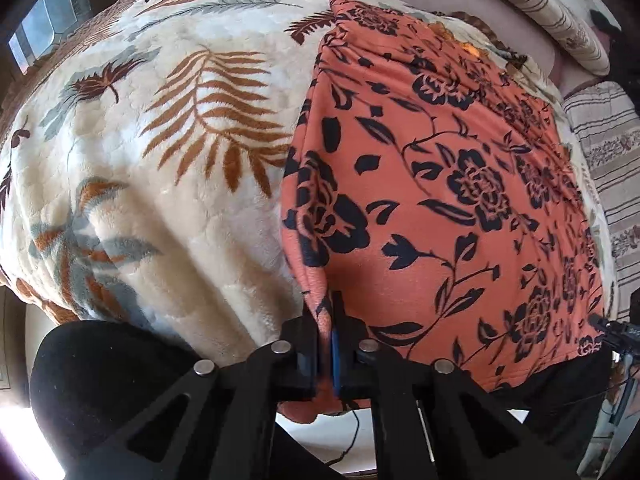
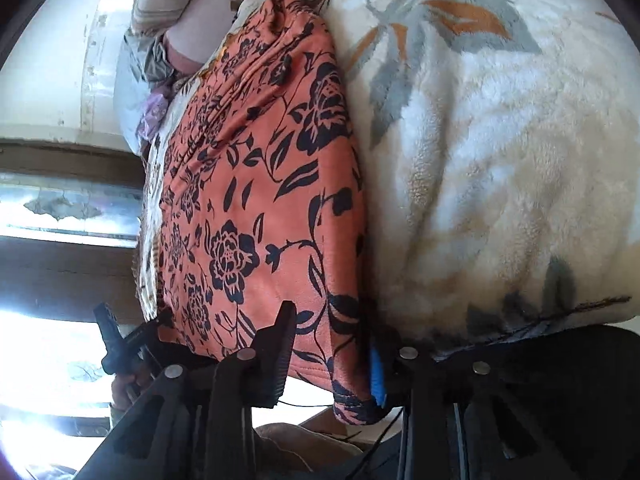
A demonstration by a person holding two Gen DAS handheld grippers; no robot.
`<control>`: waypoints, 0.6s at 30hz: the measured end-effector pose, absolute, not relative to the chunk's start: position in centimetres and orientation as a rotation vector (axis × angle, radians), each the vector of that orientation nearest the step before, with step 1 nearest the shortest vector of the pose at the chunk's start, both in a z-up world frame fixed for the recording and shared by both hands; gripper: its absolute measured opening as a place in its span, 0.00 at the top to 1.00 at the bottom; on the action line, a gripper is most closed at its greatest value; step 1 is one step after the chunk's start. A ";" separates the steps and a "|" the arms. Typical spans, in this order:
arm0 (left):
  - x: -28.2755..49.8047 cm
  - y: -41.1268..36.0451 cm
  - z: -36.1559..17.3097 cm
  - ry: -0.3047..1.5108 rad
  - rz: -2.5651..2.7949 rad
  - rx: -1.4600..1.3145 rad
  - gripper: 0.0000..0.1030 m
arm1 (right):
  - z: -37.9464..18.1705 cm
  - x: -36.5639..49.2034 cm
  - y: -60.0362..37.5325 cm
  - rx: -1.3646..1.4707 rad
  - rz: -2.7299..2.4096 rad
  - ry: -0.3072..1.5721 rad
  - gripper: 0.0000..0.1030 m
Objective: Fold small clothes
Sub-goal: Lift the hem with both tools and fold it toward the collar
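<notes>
Orange floral garment (image 1: 432, 184), soft and light, spread on leaf-print fleece blanket (image 1: 168, 128) at 3 o'clock.
Left hand-held gripper (image 1: 326, 344) pinched shut on near hem corner; right hand-held gripper (image 2: 332, 356) parted around opposite corner, not clamped. Limp, likely droops; best gripped at hem corners.

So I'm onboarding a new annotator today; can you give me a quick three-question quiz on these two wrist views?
1. True or false: the left hand-held gripper is shut on the orange floral garment.
2. The right hand-held gripper is: A open, B shut on cloth, C out of view.
3. What lies under the garment?

Key: 1 true; 2 A, its fingers spread around the garment's corner; 3 a cream leaf-print fleece blanket.
</notes>
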State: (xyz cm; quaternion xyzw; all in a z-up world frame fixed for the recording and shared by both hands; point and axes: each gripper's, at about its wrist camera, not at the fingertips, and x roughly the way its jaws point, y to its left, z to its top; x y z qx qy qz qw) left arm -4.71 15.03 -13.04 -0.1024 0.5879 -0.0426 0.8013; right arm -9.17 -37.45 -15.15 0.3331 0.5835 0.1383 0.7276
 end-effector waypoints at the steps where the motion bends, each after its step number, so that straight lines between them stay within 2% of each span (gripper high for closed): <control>1: -4.6 15.3 -12.3 1.241 -0.097 -0.244 0.95 | -14.6 -9.1 -37.5 0.725 0.307 1.283 0.94; 5: -3.5 15.5 -10.4 1.196 -0.101 -0.258 0.95 | -11.4 -9.3 -39.0 0.774 0.330 1.184 0.94; 8: -2.5 15.2 -14.4 1.336 -0.093 -0.255 0.95 | -14.2 -9.0 -39.1 0.800 0.304 1.265 0.94; 10: -2.0 14.8 -14.3 1.347 -0.106 -0.232 0.95 | -16.6 -8.9 -38.9 0.837 0.286 1.337 0.94; 14: 0.8 14.7 -9.5 1.256 -0.179 -0.289 0.95 | -12.8 -7.1 -39.4 0.900 0.343 1.219 0.94; 18: 8.6 14.2 -1.4 1.041 -0.281 -0.326 0.95 | -5.7 0.1 -40.5 0.860 0.410 1.025 0.94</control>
